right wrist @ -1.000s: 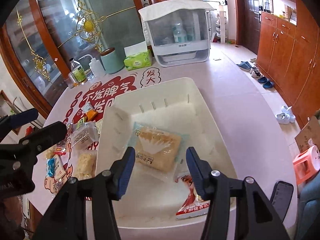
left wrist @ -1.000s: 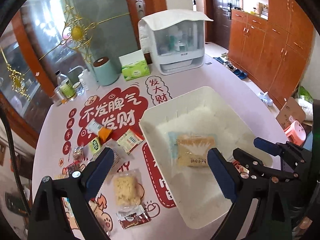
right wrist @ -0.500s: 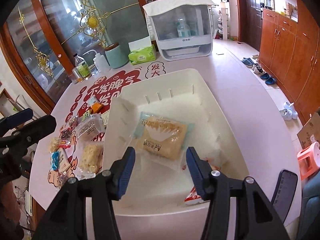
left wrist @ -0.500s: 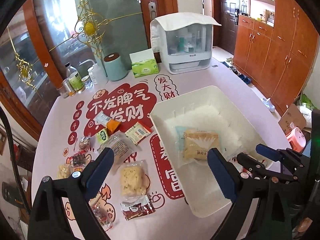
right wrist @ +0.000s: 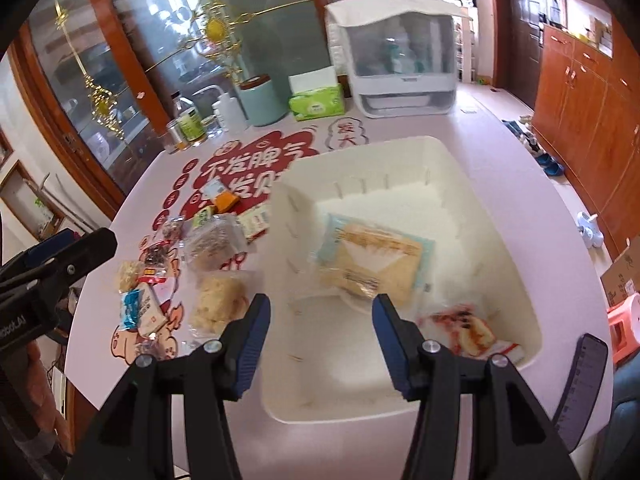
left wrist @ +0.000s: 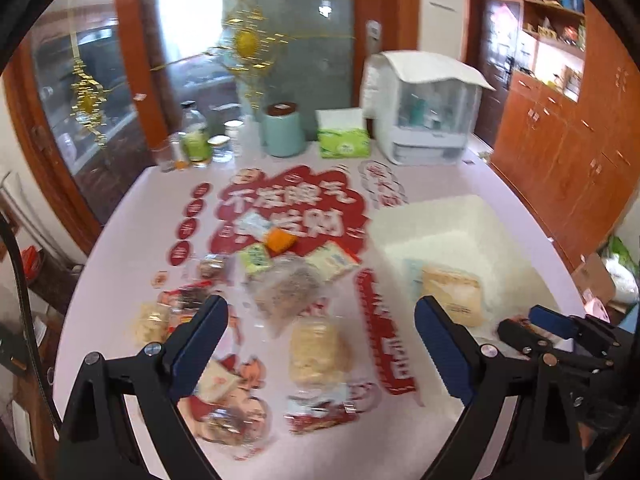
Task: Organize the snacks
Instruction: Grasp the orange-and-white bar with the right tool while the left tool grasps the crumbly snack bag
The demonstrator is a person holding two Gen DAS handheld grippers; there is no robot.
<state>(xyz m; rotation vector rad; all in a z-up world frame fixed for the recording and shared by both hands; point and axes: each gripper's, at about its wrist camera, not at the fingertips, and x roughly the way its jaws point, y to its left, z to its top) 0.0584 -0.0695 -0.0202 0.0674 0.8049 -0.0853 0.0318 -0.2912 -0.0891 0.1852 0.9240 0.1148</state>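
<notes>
While both grippers tilt down toward the pink table [right wrist: 500, 168], neither has hold of anything. Seen from its own camera, the left gripper [left wrist: 320, 340] hangs over the loose snacks with its jaws spread wide and empty. A pale yellow cracker packet [left wrist: 316, 354] lies on the table right between the blue fingers [left wrist: 200, 344], not touching either; a clear bag of brownish bits [left wrist: 286, 290] sits just beyond it at 12 o'clock, and a red wrapper [left wrist: 320, 416] lies nearer at 6 o'clock. More small packets [left wrist: 264, 248] are scattered toward 11 o'clock.

From its own view, the right gripper [right wrist: 320, 326] hangs over the near part of the white bin [right wrist: 280, 216], jaws about half open and empty. Inside the bin, a flat biscuit pack [right wrist: 372, 256] lies just past the fingertips at 12 o'clock, and a red-and-white wrapper [right wrist: 464, 330] lies by the right finger at 3 o'clock. Whether that finger touches it cannot be told.
</notes>
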